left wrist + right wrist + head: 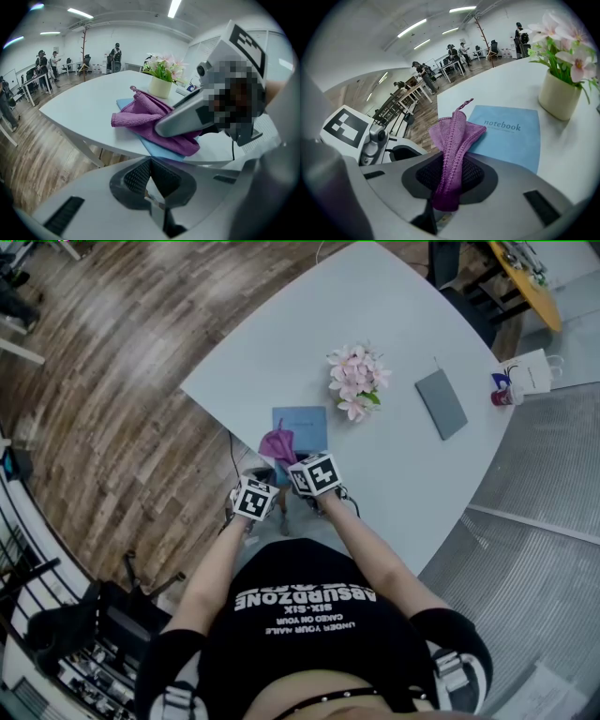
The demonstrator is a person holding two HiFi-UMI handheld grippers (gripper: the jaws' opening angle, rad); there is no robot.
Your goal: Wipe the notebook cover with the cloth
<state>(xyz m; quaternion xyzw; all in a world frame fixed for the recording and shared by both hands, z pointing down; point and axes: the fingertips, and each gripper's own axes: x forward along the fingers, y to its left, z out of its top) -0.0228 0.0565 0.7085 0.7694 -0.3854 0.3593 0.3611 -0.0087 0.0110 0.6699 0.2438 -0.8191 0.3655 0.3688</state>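
- The right tool (449, 185) is pinching one end of the purple cloth (454, 136) between its jaws.
- The rest of the cloth drapes forward onto the near corner of the blue notebook (511, 136) and touches its cover.
- The notebook lies flat by the near edge of the white worktop (281, 343), with a flower pot (557, 98) just behind it.
- The left tool (151, 183) has its jaws pressed together with nothing between them. It is held off the worktop's edge, just beside the right tool.
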